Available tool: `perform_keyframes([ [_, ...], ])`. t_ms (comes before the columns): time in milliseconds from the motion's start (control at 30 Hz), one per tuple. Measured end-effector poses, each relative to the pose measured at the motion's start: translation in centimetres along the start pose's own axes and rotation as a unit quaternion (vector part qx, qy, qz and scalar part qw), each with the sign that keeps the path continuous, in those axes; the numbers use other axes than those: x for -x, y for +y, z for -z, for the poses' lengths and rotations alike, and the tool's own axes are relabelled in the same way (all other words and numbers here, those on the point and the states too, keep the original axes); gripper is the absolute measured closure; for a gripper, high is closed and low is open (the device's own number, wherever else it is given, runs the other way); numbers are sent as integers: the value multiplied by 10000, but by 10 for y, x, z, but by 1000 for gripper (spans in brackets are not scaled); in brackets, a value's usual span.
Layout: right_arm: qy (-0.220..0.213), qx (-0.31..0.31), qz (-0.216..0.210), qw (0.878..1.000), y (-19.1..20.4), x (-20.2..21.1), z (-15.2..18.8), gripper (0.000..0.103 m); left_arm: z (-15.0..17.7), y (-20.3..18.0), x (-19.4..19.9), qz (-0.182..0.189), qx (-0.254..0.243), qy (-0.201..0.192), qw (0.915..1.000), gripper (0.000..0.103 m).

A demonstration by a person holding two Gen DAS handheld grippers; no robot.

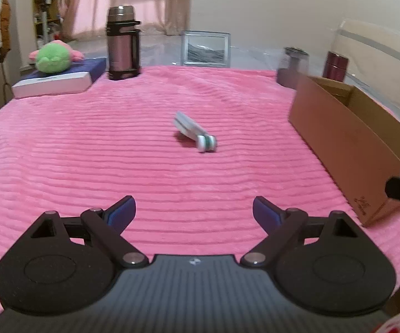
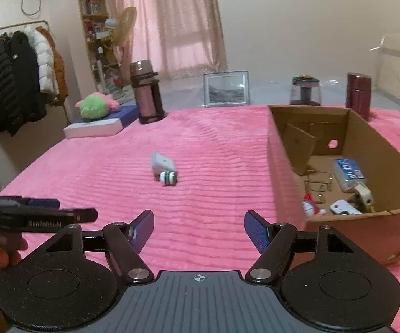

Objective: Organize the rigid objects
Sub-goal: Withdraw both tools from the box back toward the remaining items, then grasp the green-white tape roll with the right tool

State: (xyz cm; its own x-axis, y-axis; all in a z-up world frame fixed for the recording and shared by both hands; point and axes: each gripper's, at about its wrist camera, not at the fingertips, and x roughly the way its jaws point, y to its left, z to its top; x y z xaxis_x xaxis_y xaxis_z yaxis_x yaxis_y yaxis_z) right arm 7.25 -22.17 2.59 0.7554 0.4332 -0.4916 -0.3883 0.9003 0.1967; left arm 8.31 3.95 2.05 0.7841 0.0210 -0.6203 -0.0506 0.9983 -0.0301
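Observation:
A small white device with green-and-white rollers (image 1: 195,132) (image 2: 165,170) lies alone in the middle of the pink ribbed blanket (image 1: 116,152) (image 2: 213,194). My left gripper (image 1: 194,213) hovers well short of it, jaws wide apart and empty. My right gripper (image 2: 199,229) is also open and empty, near the front of the blanket. Beside it on the right stands an open cardboard box (image 2: 394,213) (image 1: 346,144) holding several small items, among them a blue-labelled pack (image 2: 349,172). The left gripper (image 2: 47,213) shows at the left edge of the right wrist view, held by a hand.
Along the far edge stand a pink thermos (image 1: 123,43) (image 2: 145,94), a picture frame (image 1: 205,48) (image 2: 226,88), a glass jar (image 2: 305,90), and a dark red cup (image 2: 358,93). A green plush (image 1: 53,57) rests on a book (image 1: 58,80). Coats (image 2: 19,69) hang at left.

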Motion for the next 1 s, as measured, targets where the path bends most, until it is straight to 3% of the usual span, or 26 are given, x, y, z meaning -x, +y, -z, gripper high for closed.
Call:
perform_keyframes([
  [533, 267, 208, -183, 9993, 21, -51, 4, 34, -2, 29, -18, -65, 163, 102, 9998, 14],
  [1000, 502, 249, -391, 9977, 37, -144, -11, 34, -12, 65, -60, -120, 127, 36, 9998, 14],
])
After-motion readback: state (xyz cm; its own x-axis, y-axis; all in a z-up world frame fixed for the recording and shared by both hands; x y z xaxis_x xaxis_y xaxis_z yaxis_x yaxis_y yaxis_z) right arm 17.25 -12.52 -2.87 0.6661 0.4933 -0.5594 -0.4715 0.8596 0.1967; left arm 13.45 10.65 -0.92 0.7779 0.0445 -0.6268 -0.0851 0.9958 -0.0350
